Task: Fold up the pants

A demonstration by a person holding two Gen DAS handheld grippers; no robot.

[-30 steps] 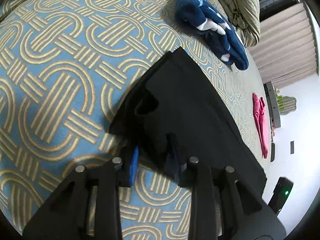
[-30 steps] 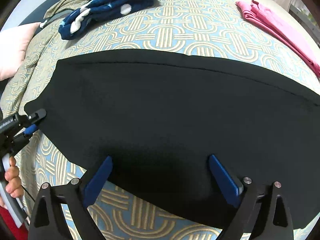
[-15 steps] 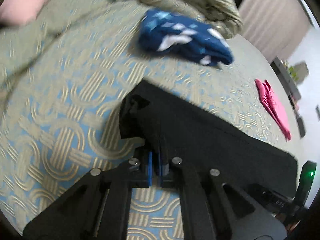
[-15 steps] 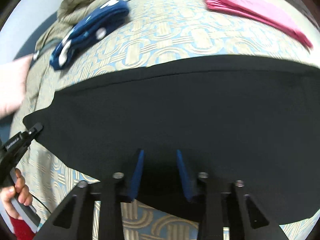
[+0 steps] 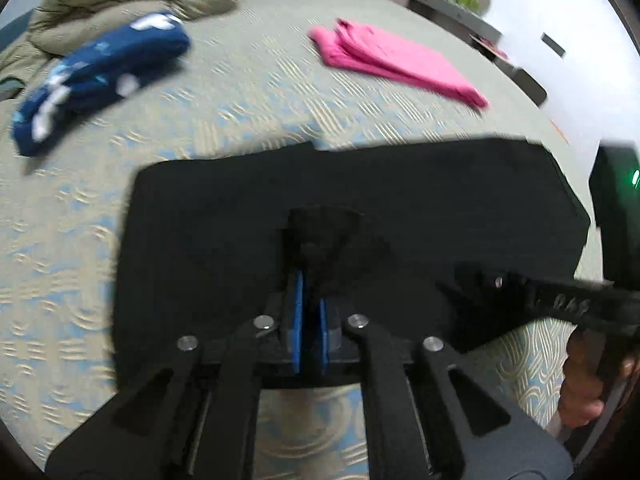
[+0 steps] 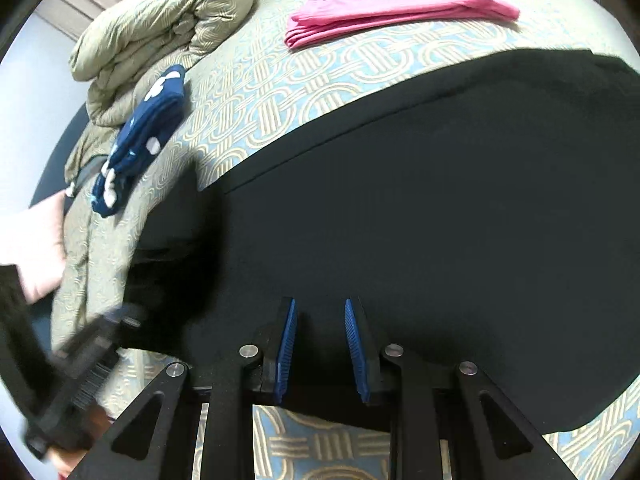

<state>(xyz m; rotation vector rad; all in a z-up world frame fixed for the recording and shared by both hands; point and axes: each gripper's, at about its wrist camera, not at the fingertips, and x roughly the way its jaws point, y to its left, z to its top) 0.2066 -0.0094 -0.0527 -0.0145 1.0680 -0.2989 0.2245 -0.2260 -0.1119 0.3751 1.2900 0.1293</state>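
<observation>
My left gripper (image 5: 308, 300) is pinched tight on a fold of the black pants (image 5: 360, 200), its blue pads nearly together with cloth bunched up just ahead of them, low in the middle of the left wrist frame. From there the pants spread upward and to both sides across the patterned bedspread (image 5: 240, 92), the doubled layer's edge running across the frame's middle. My right gripper (image 6: 320, 332) has its blue pads set a narrow gap apart at bottom centre of its view; they reach over the pants' near edge, and I cannot tell whether cloth sits between them. The pants (image 6: 440, 208) fill the centre and right of that frame. The same gripper also shows as a dark bar at the lower right of the left view. Farther up lie a folded pink garment (image 6: 392, 4), a navy spotted garment (image 6: 148, 136) at left, and a rolled olive quilt (image 6: 160, 28) at upper left.
</observation>
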